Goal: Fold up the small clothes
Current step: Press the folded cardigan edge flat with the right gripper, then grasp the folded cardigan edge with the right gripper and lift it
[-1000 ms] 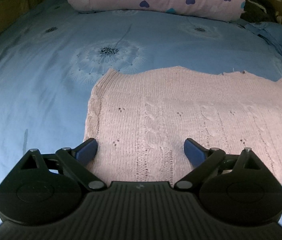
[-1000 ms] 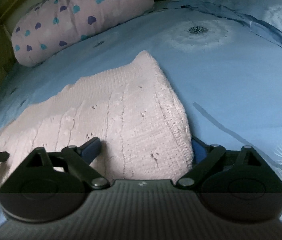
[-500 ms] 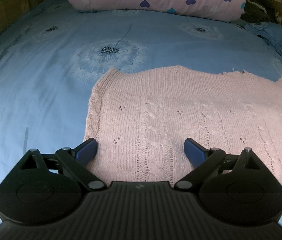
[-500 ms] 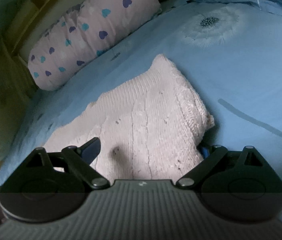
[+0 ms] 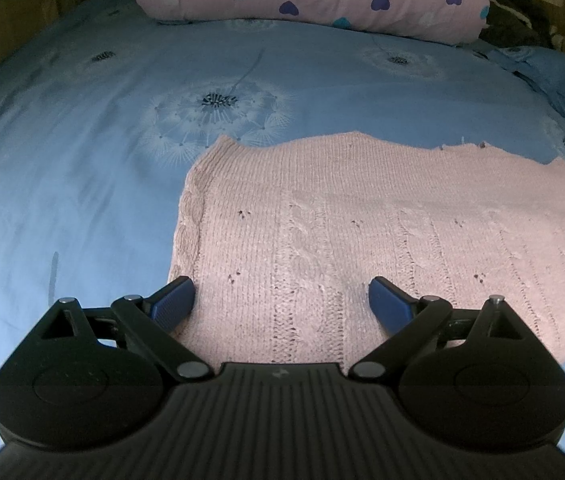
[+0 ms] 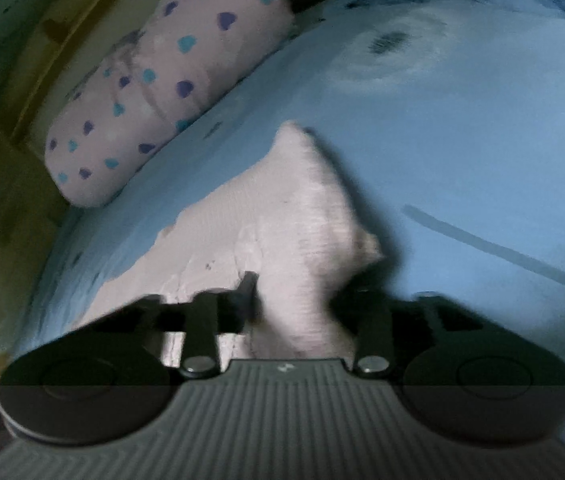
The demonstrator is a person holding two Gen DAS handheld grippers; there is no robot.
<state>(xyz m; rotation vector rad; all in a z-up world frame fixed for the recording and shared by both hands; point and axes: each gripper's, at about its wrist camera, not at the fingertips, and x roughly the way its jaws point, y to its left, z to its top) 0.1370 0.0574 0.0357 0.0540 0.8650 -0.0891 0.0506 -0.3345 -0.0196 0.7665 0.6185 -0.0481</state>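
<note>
Left wrist view: sharp, even soft daylight, pink knit sweater well lit, corners dark, fisheye bending at edges. Right wrist view: heavy motion blur, dimmer, right gripper smeared, dark shadow right of the lifted knit, bedsheet print soft.

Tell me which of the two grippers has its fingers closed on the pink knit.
The right gripper: its fingers pinch a lifted bunch of the pink knit. The left gripper is spread wide over the flat garment.

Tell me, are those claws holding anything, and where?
The right gripper pinches the pink sweater at its right-hand edge; the left gripper is open, holding nothing.
</note>
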